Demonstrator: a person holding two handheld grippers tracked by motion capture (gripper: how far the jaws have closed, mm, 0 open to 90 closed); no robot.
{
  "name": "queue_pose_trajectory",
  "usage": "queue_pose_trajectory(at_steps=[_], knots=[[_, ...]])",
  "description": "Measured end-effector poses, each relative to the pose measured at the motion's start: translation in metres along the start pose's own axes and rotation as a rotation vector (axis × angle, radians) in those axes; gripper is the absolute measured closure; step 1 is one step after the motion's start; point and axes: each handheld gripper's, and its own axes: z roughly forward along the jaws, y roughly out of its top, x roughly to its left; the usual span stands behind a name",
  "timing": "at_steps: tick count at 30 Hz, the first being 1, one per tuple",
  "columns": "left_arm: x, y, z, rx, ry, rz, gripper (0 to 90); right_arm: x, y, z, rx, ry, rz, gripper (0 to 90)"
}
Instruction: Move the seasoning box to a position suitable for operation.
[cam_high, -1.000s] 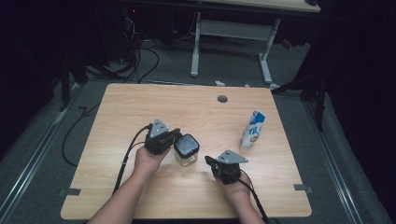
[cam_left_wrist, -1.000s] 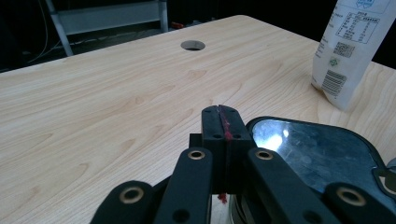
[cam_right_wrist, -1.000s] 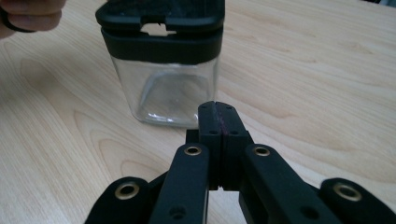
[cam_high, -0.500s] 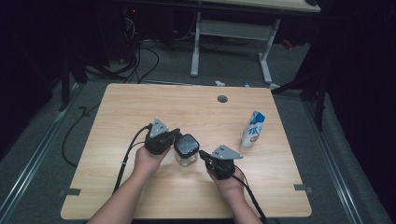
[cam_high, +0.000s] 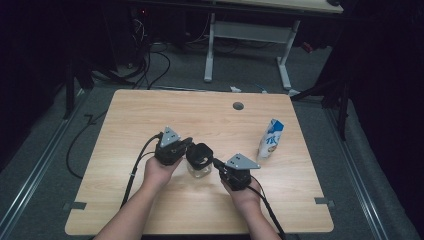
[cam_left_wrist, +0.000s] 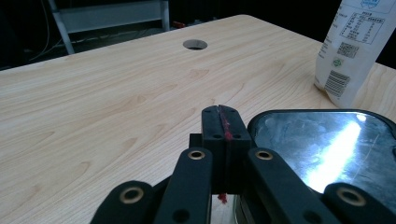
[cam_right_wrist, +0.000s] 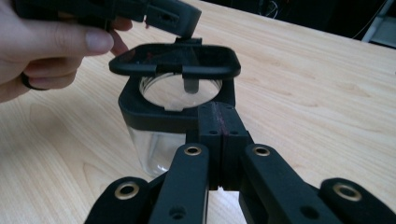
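A small clear jar with a black collar and a black hinged lid stands at the middle of the wooden table. My left gripper is shut, its tip against the lid's left edge. In the left gripper view the closed jaws sit just left of the shiny lid. My right gripper is shut too. In the right gripper view its tip rests against the jar's collar, and the lid stands slightly raised under the left gripper.
A white and blue carton stands upright to the right of the jar, also close in the left gripper view. A round cable hole lies near the table's far edge. A metal desk frame stands beyond.
My right gripper has slid left, from a little way off up to the jar's right side. The left gripper and the jar have stayed put.
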Motion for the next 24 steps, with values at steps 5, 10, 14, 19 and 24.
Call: queue_pose_trajectory(at_steps=[5, 10, 14, 19, 24], knots=[[0.000, 0.000, 0.000, 0.000, -0.001, 0.001, 90.0, 0.001, 0.005, 0.005, -0.001, 0.004, 0.001, 89.9], [0.000, 0.000, -0.002, 0.005, 0.007, 0.003, 90.0, 0.001, 0.008, 0.005, -0.017, 0.007, 0.003, 89.9], [0.004, -0.003, -0.015, -0.008, 0.028, 0.002, 84.5, 0.001, 0.010, 0.005, -0.023, 0.008, -0.002, 89.9], [0.003, -0.020, -0.041, -0.006, 0.035, -0.006, 84.7, 0.003, 0.012, 0.005, -0.025, 0.009, -0.006, 89.9], [-0.007, -0.040, -0.057, 0.003, 0.008, -0.039, 84.7, 0.005, 0.015, 0.005, -0.031, 0.015, 0.004, 89.9]])
